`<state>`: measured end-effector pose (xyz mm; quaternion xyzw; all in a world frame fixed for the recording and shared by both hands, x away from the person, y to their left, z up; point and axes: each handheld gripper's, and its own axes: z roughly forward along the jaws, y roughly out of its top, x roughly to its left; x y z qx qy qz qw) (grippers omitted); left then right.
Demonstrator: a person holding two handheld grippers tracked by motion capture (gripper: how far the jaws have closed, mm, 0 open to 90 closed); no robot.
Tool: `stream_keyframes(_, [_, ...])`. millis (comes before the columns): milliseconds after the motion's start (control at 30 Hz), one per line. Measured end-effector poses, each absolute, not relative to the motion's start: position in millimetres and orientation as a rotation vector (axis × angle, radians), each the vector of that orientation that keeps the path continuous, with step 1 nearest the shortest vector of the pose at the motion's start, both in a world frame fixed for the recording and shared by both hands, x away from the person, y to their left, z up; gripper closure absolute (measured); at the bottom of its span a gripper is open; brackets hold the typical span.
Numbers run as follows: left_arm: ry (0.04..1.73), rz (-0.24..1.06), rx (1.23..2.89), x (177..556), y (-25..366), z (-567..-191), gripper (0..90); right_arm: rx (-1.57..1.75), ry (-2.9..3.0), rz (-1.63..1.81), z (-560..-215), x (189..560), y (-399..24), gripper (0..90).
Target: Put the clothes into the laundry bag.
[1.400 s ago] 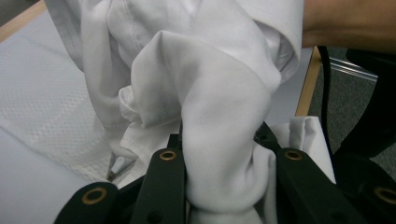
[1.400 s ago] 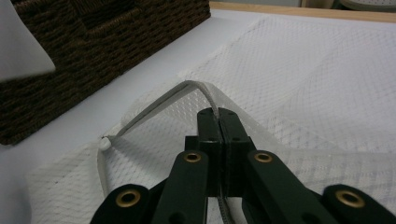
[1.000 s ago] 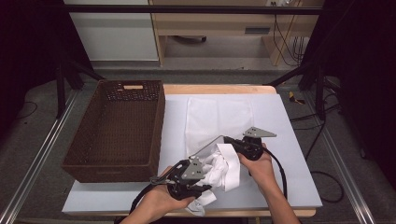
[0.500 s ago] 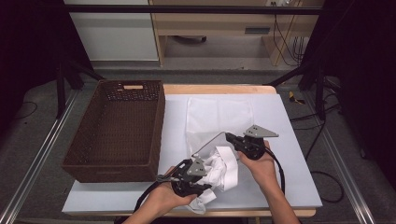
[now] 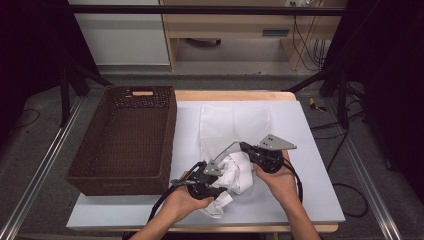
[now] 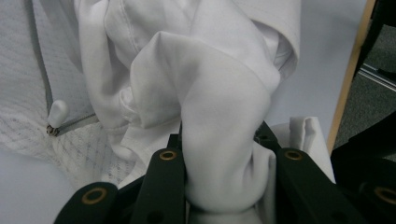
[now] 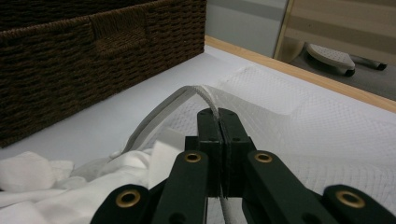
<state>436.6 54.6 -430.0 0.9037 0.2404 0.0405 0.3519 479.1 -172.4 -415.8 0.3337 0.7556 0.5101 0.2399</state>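
Shifted a little since a second ago: left gripper (image 5: 212,175) lower and nearer the mesh bag's opening, right gripper (image 5: 245,148) slightly higher, lifting the bag's edge with it.

Clamped on a thick fold of white cloth (image 6: 219,135) in the left gripper view, jaws pressing the bundle from both sides, cloth bulging up between them and draping forward. Just behind it, a zipper pull (image 6: 57,114) on the grey-edged opening of the white mesh bag (image 5: 235,122).

Pinched together on the grey trimmed rim (image 7: 187,100) of the mesh bag in the right gripper view, jaws almost meeting (only the thin strip between them), rim arching up and away to the left.

Seen from the high view: bag spread flat on the white tabletop (image 5: 310,150), its near end raised by the right gripper, crumpled white cloth bunched at that raised mouth between the two grippers, part of it spilling toward the tabletop's near edge. Left hand (image 5: 180,200) and right hand (image 5: 280,177) coming in from the bottom.

Left of the bag, standing on the tabletop: dark brown woven basket (image 5: 125,145), apart from the cloth. Same basket in the right gripper view, its wall (image 7: 93,51) beyond the bag.
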Motion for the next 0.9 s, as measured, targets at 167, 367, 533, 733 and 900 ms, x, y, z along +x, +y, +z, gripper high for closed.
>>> stream_keyframes(167, [0.651, 0.078, 2.319, 441.6, 56.8, -436.6, 72.1, 0.901, 2.071, 1.395, -414.9, 478.1, -172.2, 89.4])
stream_keyframes(367, [0.654, 0.081, 2.326, 441.9, 56.1, -436.6, 72.1, 0.903, 2.074, 1.390, -415.9, 479.2, -172.2, 89.5])
stream_keyframes(533, [0.667, 0.097, 2.310, 444.4, 54.1, -433.7, 72.1, 0.897, 2.075, 1.394, -414.7, 477.8, -171.6, 89.5])
stream_keyframes(733, [0.708, 0.119, 2.300, 452.7, 47.5, -434.6, 72.0, 0.881, 2.083, 1.396, -414.2, 476.6, -170.2, 89.5])
stream_keyframes(900, [0.760, 0.129, 2.281, 459.0, 44.6, -439.5, 71.9, 0.862, 2.088, 1.389, -413.3, 474.5, -169.1, 89.5])
